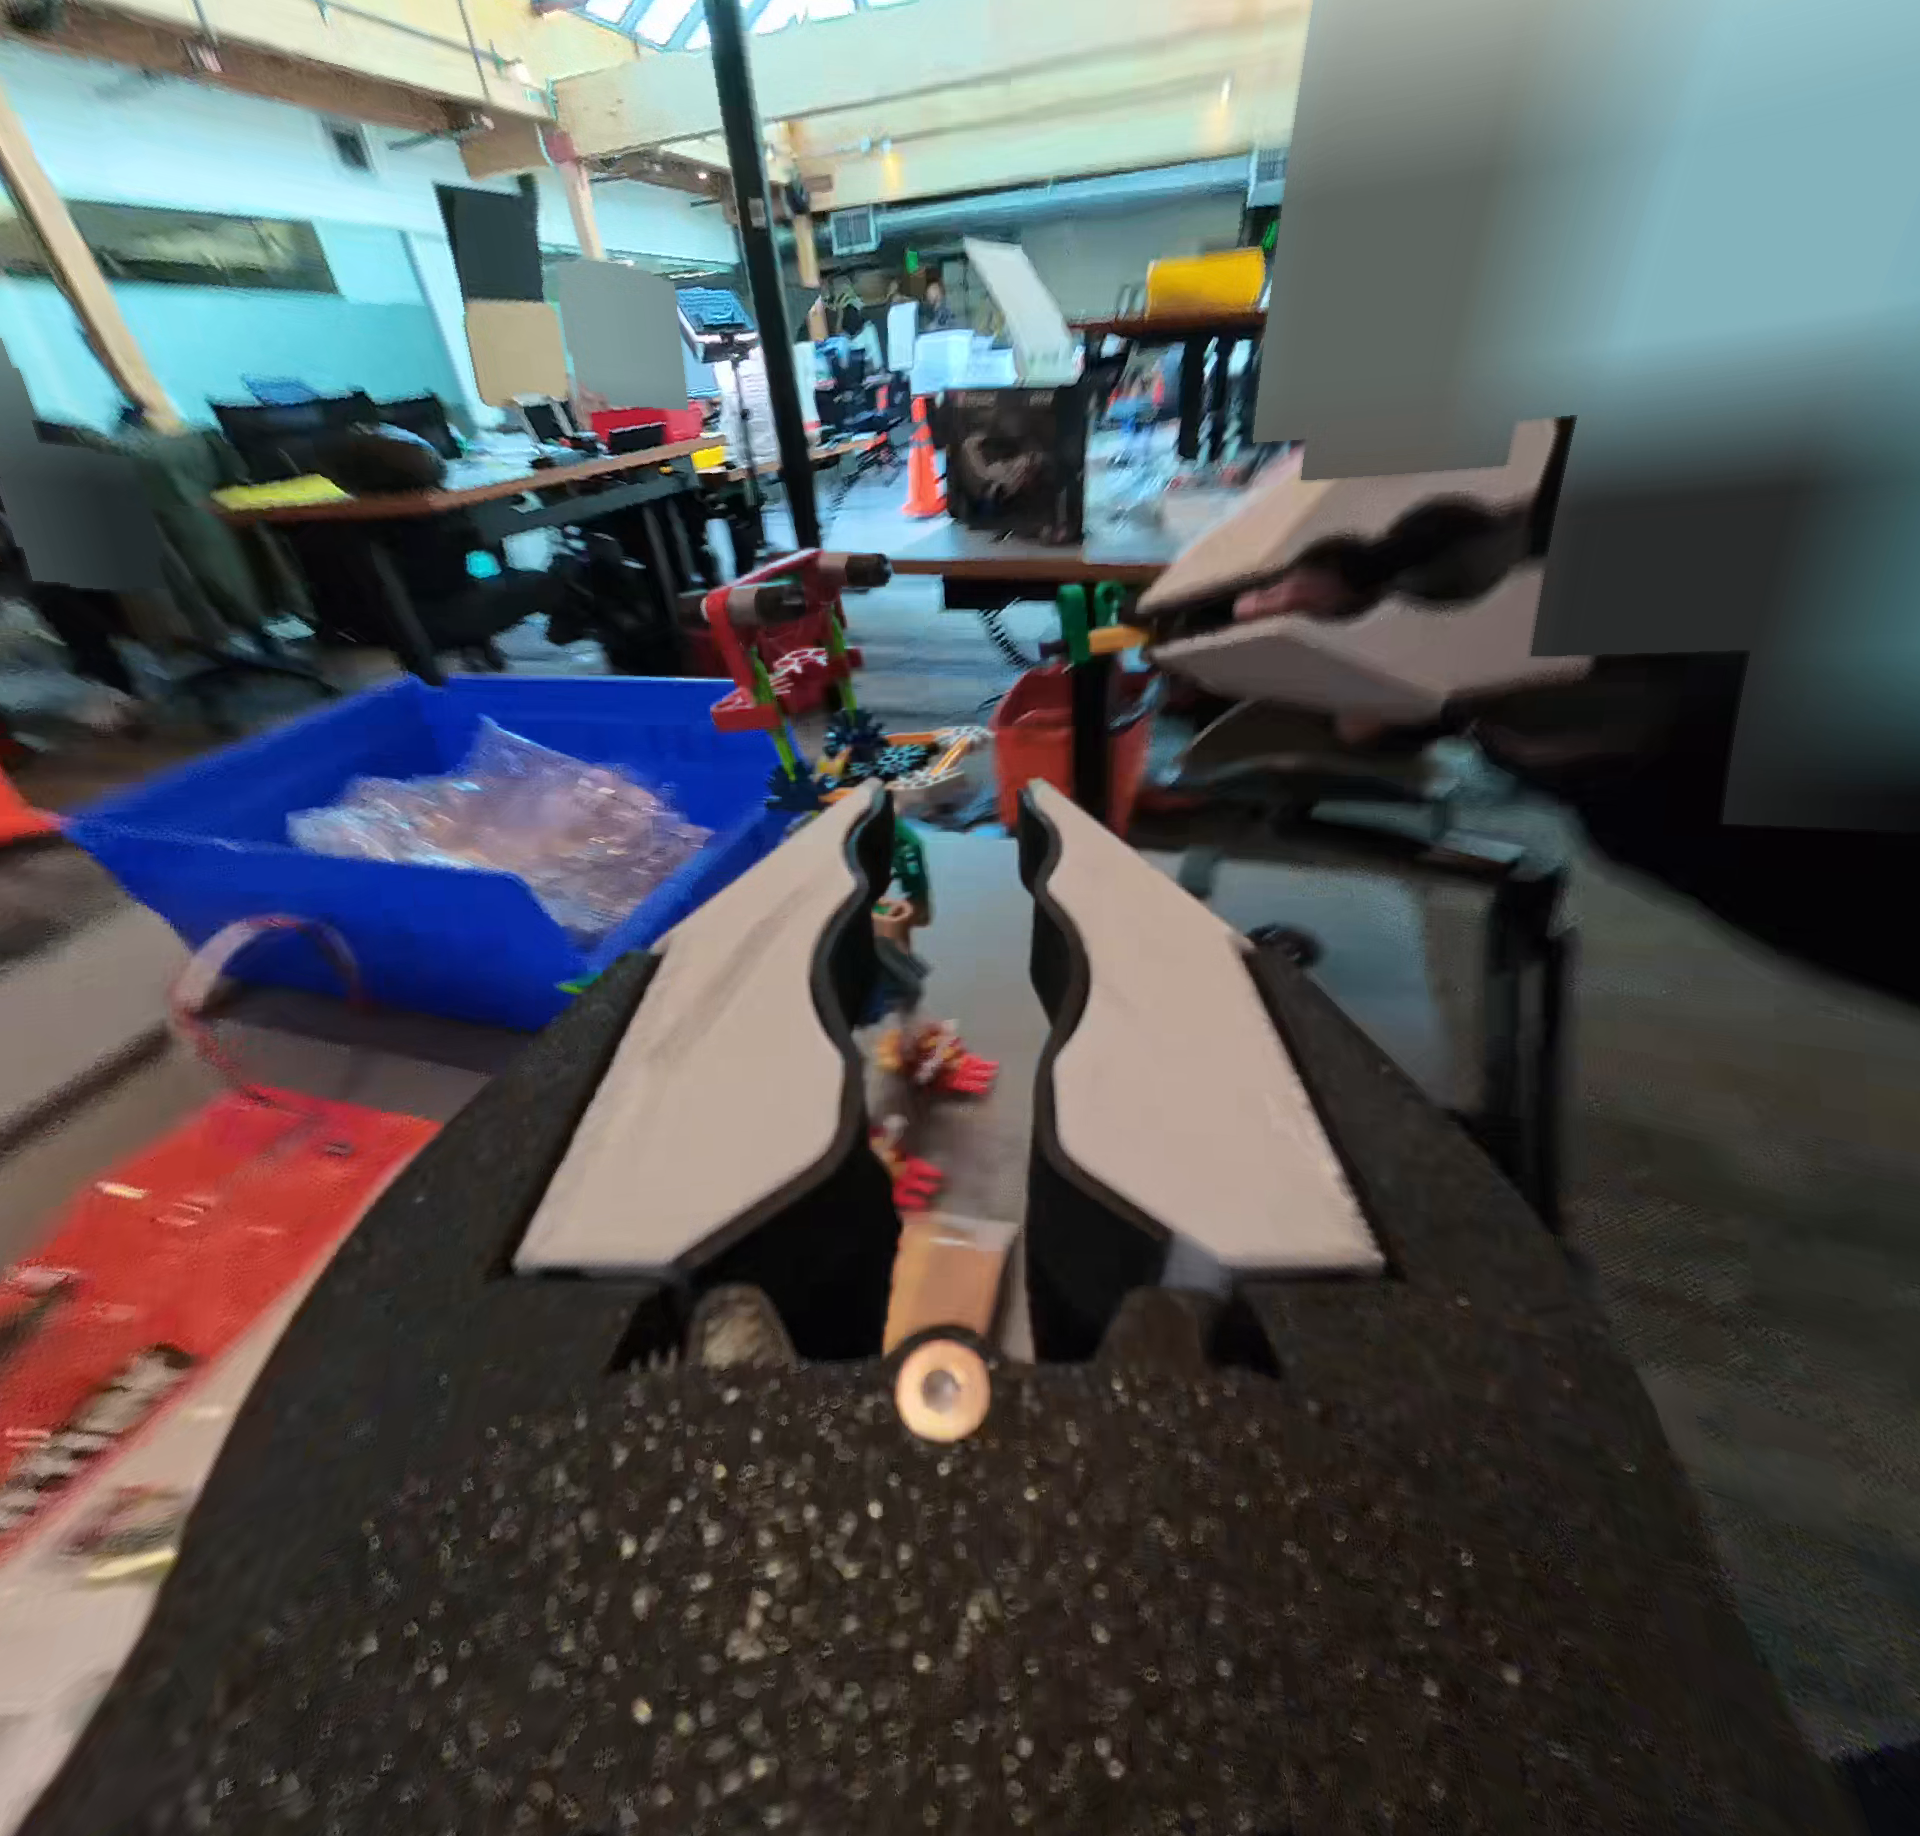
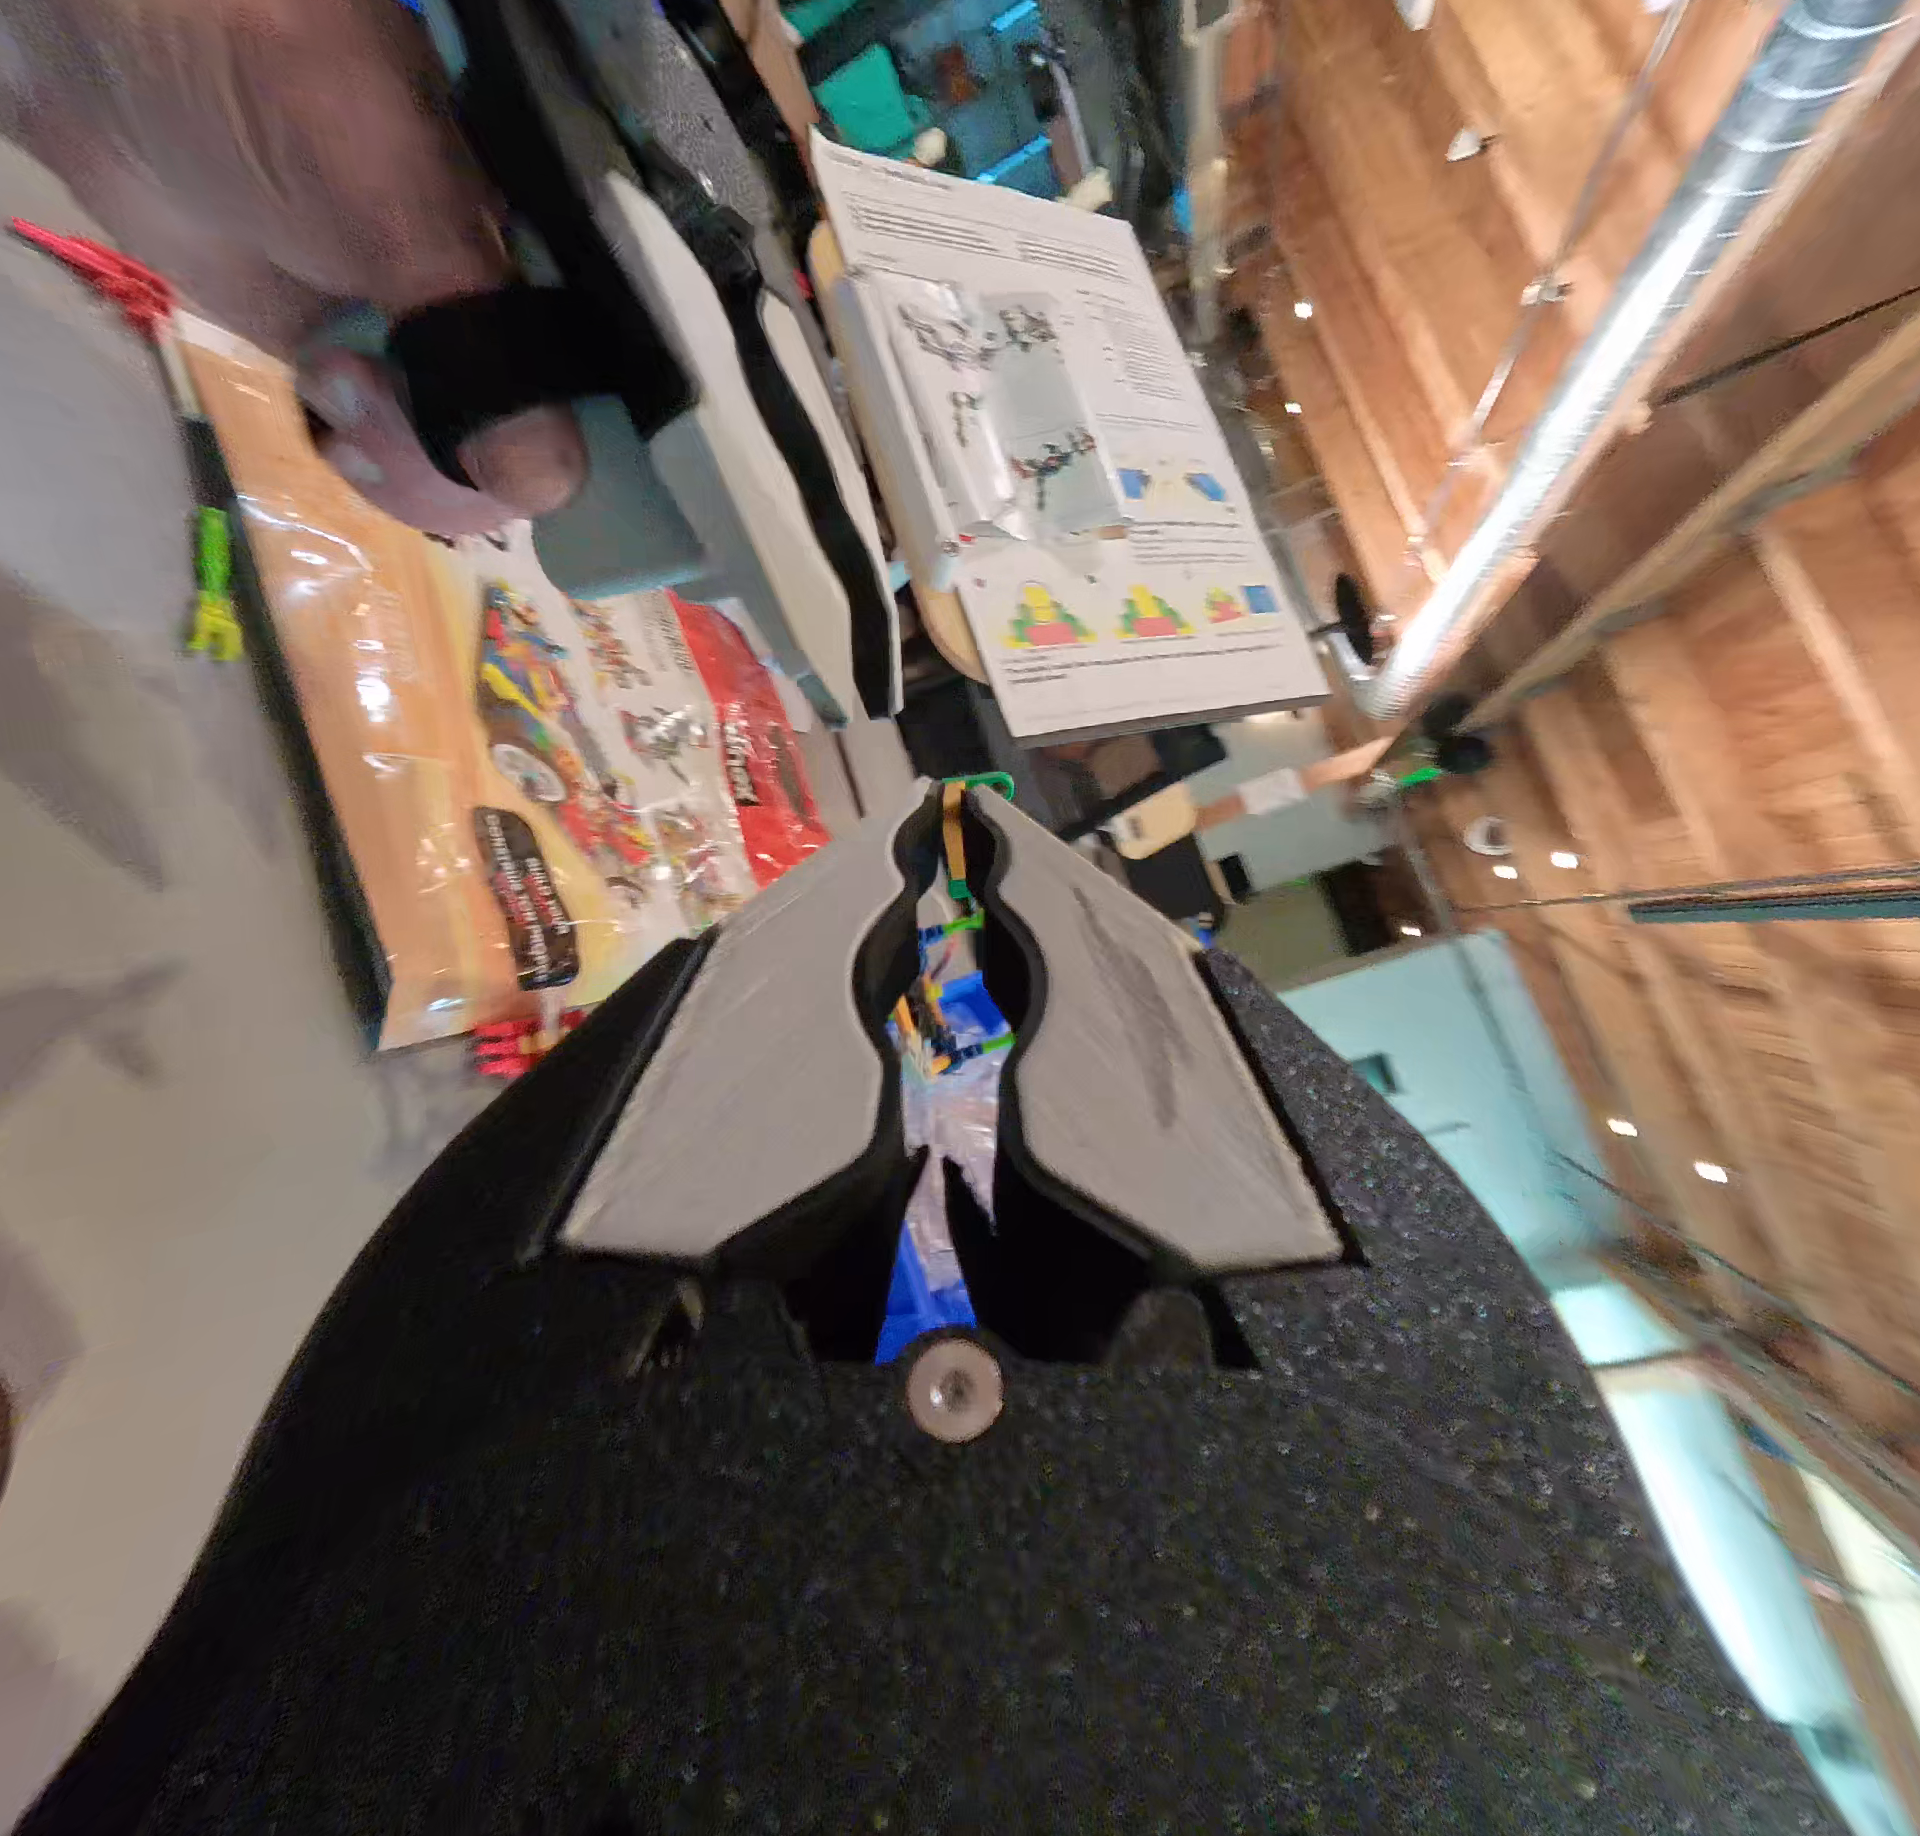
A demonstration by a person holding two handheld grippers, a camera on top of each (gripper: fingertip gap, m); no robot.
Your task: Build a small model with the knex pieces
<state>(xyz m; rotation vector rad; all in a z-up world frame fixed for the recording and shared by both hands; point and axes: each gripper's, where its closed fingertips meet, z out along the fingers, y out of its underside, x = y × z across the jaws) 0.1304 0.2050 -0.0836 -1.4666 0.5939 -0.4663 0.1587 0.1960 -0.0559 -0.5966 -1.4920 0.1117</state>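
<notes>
In the left wrist view my left gripper is open above the grey table. A small green and brown toy piece lies by the left pad, and the right pad stands clear of it. Small red toy pieces lie farther back between the fingers. My right gripper is in the air at the upper right, shut on an orange rod with a green connector on its end. In the right wrist view my right gripper pinches the orange rod at the fingertips, and the green connector sticks out past them. The left gripper shows there in a person's hand.
A blue bin with clear plastic bags stands at the left. A toy model of rods and connectors stands beyond my left fingertips. A red printed sheet lies at the near left. A paper page on a stand and a bagged leaflet are nearby. Left tips to right tips: about 5 cm.
</notes>
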